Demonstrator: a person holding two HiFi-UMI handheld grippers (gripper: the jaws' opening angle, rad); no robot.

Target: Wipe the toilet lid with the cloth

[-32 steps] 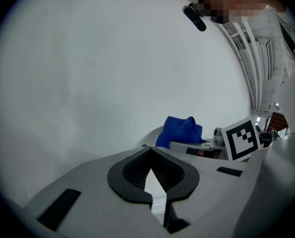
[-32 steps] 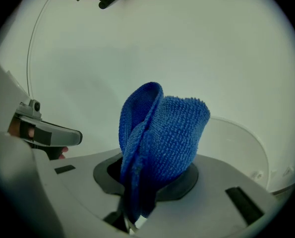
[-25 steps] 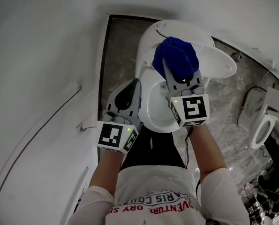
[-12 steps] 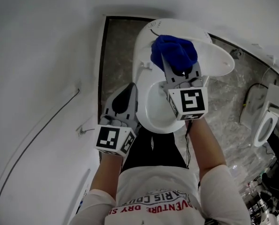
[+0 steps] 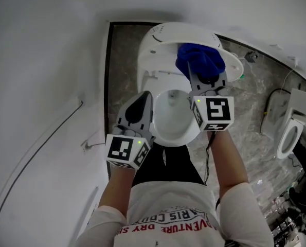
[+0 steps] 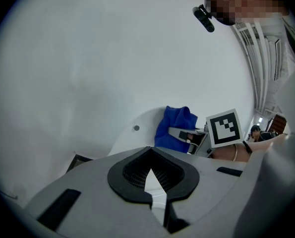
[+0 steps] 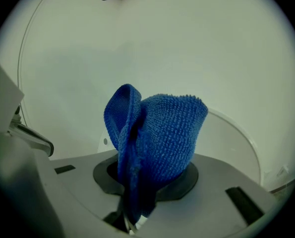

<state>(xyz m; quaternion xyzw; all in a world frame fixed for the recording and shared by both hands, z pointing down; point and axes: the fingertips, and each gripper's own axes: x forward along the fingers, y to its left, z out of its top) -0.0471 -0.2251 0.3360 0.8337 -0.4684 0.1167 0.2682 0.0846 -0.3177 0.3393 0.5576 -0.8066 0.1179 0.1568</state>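
Observation:
The white toilet stands in the middle of the head view, its bowl (image 5: 171, 120) open and its lid (image 5: 165, 37) raised behind. My right gripper (image 5: 203, 78) is shut on a bunched blue cloth (image 5: 200, 60) and holds it against the right part of the lid. In the right gripper view the cloth (image 7: 154, 143) sticks up from the shut jaws, with the lid (image 7: 231, 138) just behind. My left gripper (image 5: 142, 99) hovers over the bowl's left rim, shut on nothing. The left gripper view shows the cloth (image 6: 173, 128) against the lid (image 6: 135, 133).
A white wall runs down the left side. Grey stone floor (image 5: 123, 60) surrounds the toilet. A second white fixture (image 5: 289, 138) and a dark cable (image 5: 273, 99) lie at the right. The person's legs stand right before the bowl.
The right gripper has slid the blue cloth to the right across the lid. The left gripper has stayed about where it was, still shut.

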